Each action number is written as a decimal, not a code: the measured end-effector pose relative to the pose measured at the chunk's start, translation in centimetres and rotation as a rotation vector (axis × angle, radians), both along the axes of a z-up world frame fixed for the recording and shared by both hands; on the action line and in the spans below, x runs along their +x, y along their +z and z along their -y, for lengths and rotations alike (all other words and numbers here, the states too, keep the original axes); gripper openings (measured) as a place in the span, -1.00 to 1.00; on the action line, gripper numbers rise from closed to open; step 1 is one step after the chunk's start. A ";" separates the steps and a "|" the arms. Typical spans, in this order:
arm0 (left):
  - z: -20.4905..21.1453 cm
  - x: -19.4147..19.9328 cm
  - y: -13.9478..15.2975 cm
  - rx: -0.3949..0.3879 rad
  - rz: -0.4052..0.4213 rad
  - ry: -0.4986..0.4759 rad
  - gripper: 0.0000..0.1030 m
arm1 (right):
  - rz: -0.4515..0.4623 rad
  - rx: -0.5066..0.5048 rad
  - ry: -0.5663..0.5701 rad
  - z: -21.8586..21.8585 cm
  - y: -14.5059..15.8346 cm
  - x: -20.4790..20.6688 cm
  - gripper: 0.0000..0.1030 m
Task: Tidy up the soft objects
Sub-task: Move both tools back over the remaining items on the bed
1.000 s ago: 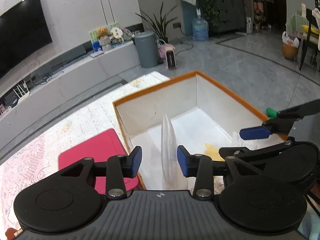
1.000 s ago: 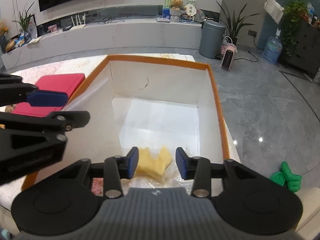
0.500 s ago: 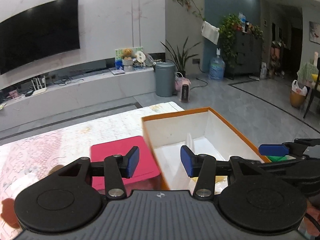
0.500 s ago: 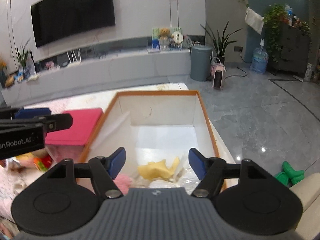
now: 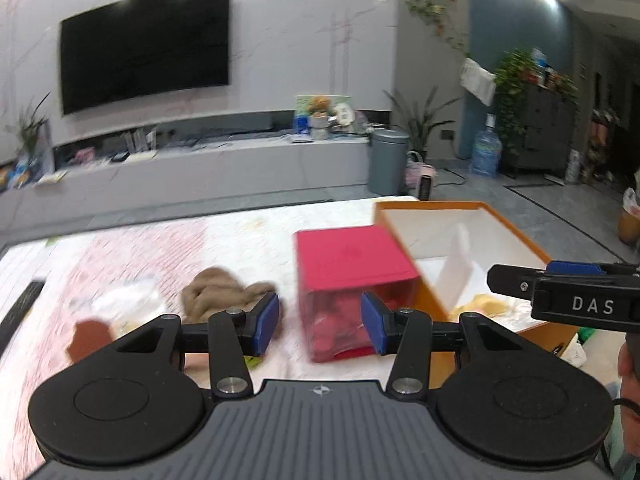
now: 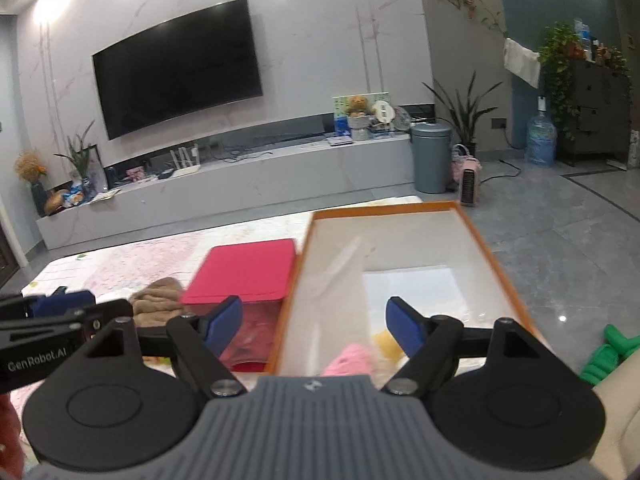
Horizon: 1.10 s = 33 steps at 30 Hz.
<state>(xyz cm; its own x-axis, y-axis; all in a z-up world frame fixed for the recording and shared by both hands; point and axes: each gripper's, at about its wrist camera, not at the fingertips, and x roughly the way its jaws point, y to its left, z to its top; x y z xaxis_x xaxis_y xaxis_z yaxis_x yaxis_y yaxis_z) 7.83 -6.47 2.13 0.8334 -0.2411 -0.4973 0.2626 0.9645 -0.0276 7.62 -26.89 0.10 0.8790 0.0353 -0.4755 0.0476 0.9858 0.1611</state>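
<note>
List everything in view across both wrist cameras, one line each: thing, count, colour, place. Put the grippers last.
Box: 1, orange outside and white inside, open, at the table's right end.
Yellow soft item: 1, yellow, inside the box near its front.
Pink soft item: 1, pink, inside the box at the near edge.
Clear plastic sheet: 1, translucent, standing in the box.
Red container: 1, red lid over a see-through red body, left of the box.
Brown cloth: 1, brown, crumpled on the table left of the red container.
Pale bagged item: 1, whitish, blurred, left of the cloth.
Tablecloth: 1, pink and white pattern.
Green toy: 1, green, on the floor right of the table.
Left gripper: black with blue pads, open, empty.
Right gripper: black with blue pads, open, jaws just widened, empty.
</note>
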 end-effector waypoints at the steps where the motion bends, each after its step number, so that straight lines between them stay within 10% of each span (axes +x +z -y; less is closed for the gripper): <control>1: -0.8 -0.2 -0.2 -0.006 -0.002 0.015 0.06 | -0.001 -0.002 0.012 -0.6 -0.1 0.0 0.51; 33: -12.1 0.2 -5.7 -0.049 -0.194 0.162 0.12 | -0.201 -0.135 0.344 -15.4 -6.5 3.4 0.46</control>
